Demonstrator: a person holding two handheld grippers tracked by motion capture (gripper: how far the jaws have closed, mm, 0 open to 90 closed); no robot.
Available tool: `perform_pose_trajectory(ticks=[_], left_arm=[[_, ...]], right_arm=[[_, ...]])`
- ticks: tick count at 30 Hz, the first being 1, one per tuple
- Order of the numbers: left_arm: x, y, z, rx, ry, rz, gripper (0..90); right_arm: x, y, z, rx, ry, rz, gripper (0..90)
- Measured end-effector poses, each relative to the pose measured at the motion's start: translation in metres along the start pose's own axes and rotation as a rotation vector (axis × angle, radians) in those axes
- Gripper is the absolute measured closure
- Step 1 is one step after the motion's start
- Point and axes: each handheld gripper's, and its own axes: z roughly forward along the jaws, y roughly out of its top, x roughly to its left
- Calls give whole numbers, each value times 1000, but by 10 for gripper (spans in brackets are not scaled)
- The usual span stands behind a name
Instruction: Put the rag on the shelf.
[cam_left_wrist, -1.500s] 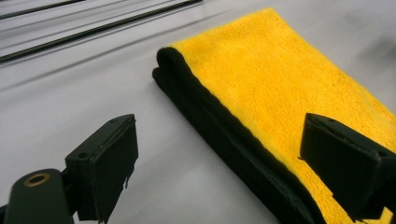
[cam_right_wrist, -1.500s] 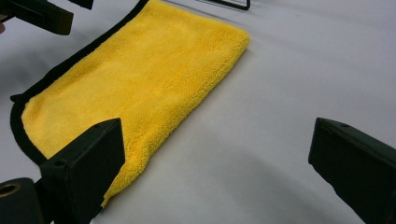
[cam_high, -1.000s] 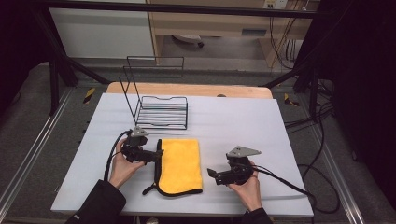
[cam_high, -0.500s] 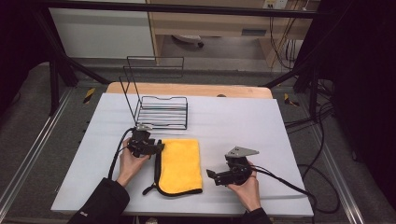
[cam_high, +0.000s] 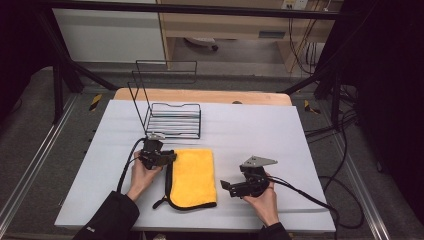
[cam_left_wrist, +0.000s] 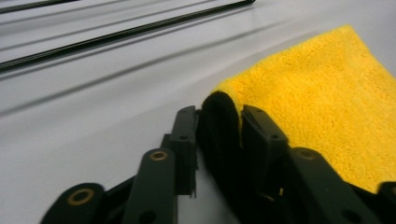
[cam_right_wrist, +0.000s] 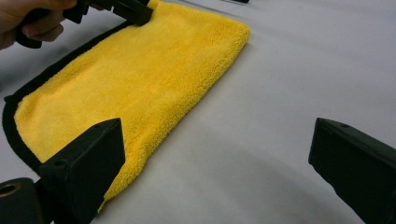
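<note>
High view: our left gripper meets the far left corner of the yellow cloth on the white table, a wire rack just behind; our right gripper rests near the cloth's right edge.

Left gripper view: the jaws have just been closing and pinch the cloth's black-trimmed corner.

Right gripper view: jaws wide apart and holding nothing, fluffy cloth ahead-left, bare table right.

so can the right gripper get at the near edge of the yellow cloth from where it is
Probably yes: the right gripper stands open beside the yellow cloth, with bare table between them.
</note>
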Motion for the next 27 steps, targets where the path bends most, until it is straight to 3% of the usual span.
perform_pose_trajectory(ticks=[4,8,11,18,27], left_arm=[[-2,0,0,3,0,3,724],[-5,-2,1,-7,20,45,730],[-5,-2,1,-11,17,53,729],[-3,-3,2,-17,8,67,729],[-4,-4,2,-23,11,75,729]], right_arm=[[-1,5,2,-3,3,7,63],[1,17,10,-9,7,4,105],[0,24,15,-11,4,11,118],[-7,54,48,-8,-36,35,195],[-16,66,82,51,-64,56,361]])
